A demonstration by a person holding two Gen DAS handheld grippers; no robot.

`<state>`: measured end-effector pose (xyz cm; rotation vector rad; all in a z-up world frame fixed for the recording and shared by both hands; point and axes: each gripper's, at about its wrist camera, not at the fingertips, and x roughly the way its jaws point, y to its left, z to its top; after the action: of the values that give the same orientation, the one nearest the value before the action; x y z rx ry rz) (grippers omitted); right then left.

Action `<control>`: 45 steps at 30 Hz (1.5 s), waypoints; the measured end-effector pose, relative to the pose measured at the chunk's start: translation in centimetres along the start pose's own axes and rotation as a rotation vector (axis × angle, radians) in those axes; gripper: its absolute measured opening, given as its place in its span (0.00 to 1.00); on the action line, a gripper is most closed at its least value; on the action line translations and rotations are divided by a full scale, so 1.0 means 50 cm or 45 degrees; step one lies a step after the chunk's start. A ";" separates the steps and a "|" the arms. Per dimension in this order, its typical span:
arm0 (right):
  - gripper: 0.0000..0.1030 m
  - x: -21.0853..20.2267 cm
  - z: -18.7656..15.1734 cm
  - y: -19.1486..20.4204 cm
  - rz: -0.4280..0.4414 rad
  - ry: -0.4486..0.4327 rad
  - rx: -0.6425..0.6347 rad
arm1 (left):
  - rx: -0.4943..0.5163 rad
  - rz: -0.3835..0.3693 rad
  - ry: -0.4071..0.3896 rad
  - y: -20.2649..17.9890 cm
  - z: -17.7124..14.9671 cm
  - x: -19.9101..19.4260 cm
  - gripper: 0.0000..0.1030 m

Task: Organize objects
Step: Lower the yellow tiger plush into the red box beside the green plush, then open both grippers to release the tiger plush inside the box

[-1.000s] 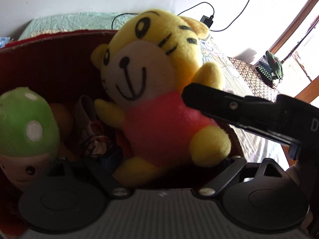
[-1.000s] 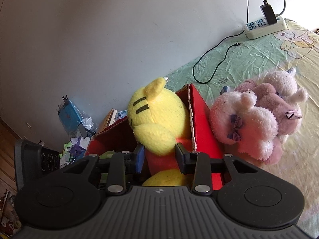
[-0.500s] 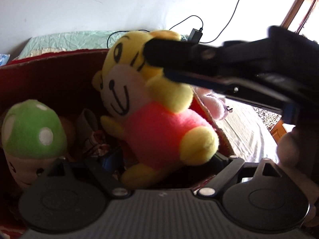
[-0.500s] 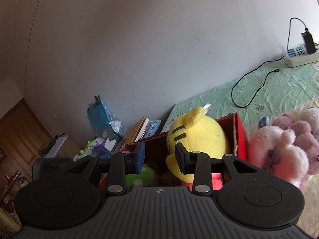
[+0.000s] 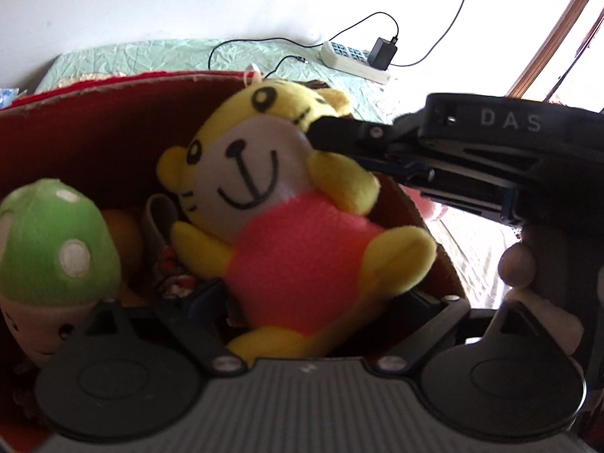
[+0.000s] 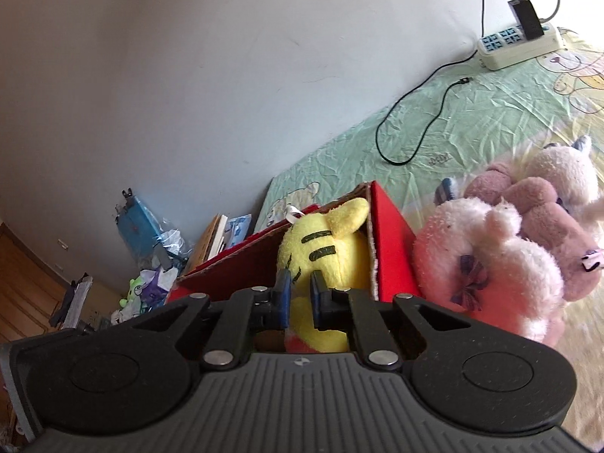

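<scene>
Right fingers (image 6: 282, 298): closed to a narrow gap at the tiger plush (image 6: 324, 249)
Left gripper (image 5: 302, 302): jaws opening wide around the plush
Plush: in red box (image 6: 392, 241), right corner

Daylight is flooding in from the upper right of the left wrist view, blowing out the window (image 5: 589, 30) to white. The red box (image 5: 94, 143) interior is sitting in shadow. Fisheye bending is curving both frames' edges; corners are darkening.

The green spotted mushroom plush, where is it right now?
In the left wrist view the green spotted mushroom plush sits at the left inside the red cardboard box, beside the yellow tiger plush in a pink shirt.
</scene>
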<state>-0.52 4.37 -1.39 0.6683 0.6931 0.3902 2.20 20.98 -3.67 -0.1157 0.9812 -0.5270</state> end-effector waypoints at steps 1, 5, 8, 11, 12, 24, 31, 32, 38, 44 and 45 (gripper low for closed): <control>0.09 -0.001 0.000 -0.009 0.013 0.003 0.039 | -0.002 0.003 0.004 -0.004 0.000 0.001 0.97; 0.09 -0.008 -0.003 -0.026 0.031 0.000 0.102 | -0.017 0.000 0.018 0.016 -0.008 0.016 0.98; 0.09 -0.010 -0.006 -0.020 0.022 -0.005 0.081 | -0.013 0.015 0.016 0.008 -0.018 0.029 0.98; 0.09 -0.012 -0.008 -0.018 0.019 -0.008 0.073 | -0.012 0.029 0.016 0.018 -0.023 0.038 0.99; 0.09 -0.013 -0.008 -0.018 0.019 -0.008 0.074 | -0.012 0.033 0.015 0.017 -0.023 0.037 0.99; 0.14 -0.037 -0.012 -0.025 0.030 -0.015 0.081 | -0.003 0.111 0.004 -0.006 -0.024 0.029 0.99; 0.18 -0.061 -0.020 -0.026 0.048 -0.028 0.079 | -0.003 0.160 -0.012 -0.019 -0.023 0.022 0.98; 0.19 -0.063 -0.022 -0.026 0.051 -0.027 0.077 | -0.005 0.168 -0.013 -0.021 -0.023 0.021 0.98; 0.22 -0.077 -0.033 -0.023 0.053 -0.025 0.058 | -0.016 0.213 -0.031 -0.031 -0.026 0.010 0.98; 0.22 -0.082 -0.050 -0.027 0.042 -0.002 0.061 | -0.039 0.233 -0.046 -0.033 -0.032 -0.001 0.99; 0.23 -0.084 -0.052 -0.026 0.040 -0.003 0.057 | -0.042 0.237 -0.048 -0.034 -0.032 -0.002 0.99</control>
<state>-5.14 2.30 -1.87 0.7223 0.6913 0.4038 0.23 19.78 -3.96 -0.0629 0.9534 -0.3368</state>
